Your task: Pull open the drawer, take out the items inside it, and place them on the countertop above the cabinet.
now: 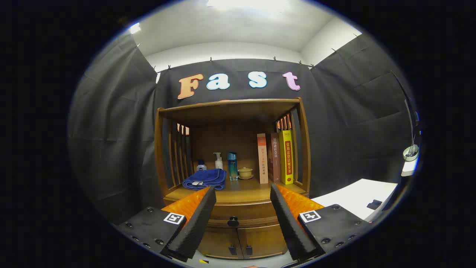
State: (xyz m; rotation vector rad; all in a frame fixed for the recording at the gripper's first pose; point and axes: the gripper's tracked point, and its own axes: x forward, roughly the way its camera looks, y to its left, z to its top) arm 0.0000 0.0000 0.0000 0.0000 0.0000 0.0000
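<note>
A: Inventory, L to R, pls. Cabinet?

B: Wooden cabinet [232,175] stood w/ slatted sides, against the black cloth wall. On its bench [238,191], L side: blue towel [205,179], folded. Behind it, small white bottle w/ blue base [201,166], then white pump bottle [218,160]. Next, teal bottle [232,166], upright. Just R of that, small lidded cup on saucer [245,172]. Far R: 3 books [276,158], upright, spines out.

A: Drawer?

B: Drawer [241,215] was shut, under the bench, dark round knob [233,221] at centre. Contents hidden. Two small doors [240,242] below it, also shut.

A: Gripper?

B: Gripper [242,191] hung in front of cabinet, not touching it. Fingers were wide apart, holding nothing; knob sat between them, beyond the tips.

A: Anything off to the R?

B: White table [357,197] w/ small dark item [374,204] on it.
</note>
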